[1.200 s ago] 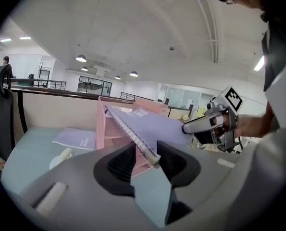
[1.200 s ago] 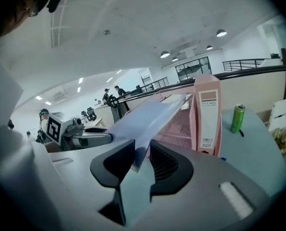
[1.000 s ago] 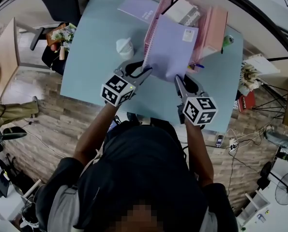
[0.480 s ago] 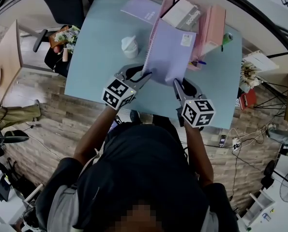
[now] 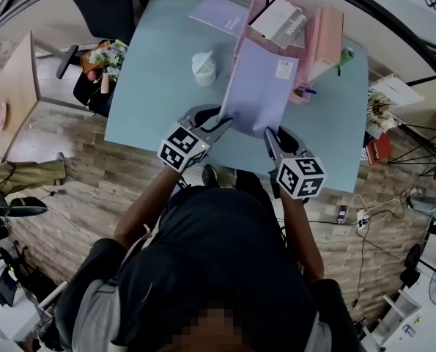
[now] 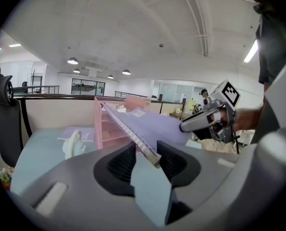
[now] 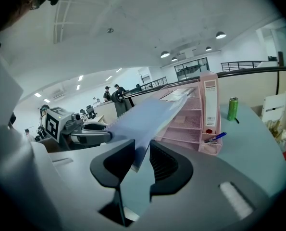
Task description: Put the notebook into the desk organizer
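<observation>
Notebook: the lilac spiral-bound notebook is off the pale blue worktop, tilted, with its far edge up at the pink mesh desk organizer - not yet inside, by the look of it.
Left hand-held gripper: clamped on the near corner at the spiral-wire edge; in the left gripper view the wire binding sits pinched between the pads.
Right hand-held gripper: closed on the opposite near corner, with the cover and pages caught between its jaws.
Handling: likely light and only half stiff. The card cover keeps it flat in the head view, but the free far end could sag or the pages could fan. The smooth cover may slip in a light pinch, while the wire coil gives a rougher bite.
Where to hold: the 2 near corners suit it - they leave the far edge free to lead into a slot.
Hidden: which compartment the far edge points at cannot be told, nor whether it touches the organizer. A pale boxed item on top of the organizer blocks part of it. The small label on the cover is too small to read. The notebook's underside shows in no view.
</observation>
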The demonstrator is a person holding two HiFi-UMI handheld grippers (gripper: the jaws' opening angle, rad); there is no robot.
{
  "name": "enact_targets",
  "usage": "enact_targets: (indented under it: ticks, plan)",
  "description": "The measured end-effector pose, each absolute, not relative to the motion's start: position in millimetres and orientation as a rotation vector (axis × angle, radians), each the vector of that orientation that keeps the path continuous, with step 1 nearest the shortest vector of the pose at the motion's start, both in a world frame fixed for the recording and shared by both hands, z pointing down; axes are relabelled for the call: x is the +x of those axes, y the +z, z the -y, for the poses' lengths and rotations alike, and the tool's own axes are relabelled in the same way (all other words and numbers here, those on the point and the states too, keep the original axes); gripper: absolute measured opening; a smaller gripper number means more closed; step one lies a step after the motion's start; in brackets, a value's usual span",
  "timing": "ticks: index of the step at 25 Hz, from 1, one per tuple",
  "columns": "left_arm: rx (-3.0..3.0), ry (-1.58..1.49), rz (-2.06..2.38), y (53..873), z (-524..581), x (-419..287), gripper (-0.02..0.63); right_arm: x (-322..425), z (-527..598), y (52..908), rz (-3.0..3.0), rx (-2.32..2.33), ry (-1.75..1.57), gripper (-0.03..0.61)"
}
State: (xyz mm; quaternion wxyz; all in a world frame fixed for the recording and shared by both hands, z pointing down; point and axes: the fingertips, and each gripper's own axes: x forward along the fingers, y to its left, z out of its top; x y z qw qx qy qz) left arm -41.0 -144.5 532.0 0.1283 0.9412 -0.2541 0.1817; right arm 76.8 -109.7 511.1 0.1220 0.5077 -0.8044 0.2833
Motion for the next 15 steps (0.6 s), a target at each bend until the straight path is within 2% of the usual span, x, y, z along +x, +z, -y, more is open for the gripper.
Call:
enact_targets:
  ticks: [15]
  plan:
    - [2.751, 0.529, 0.707, 529, 103, -42, 0.192, 73, 69, 519, 2.333, 1.492, 0.855, 0.097]
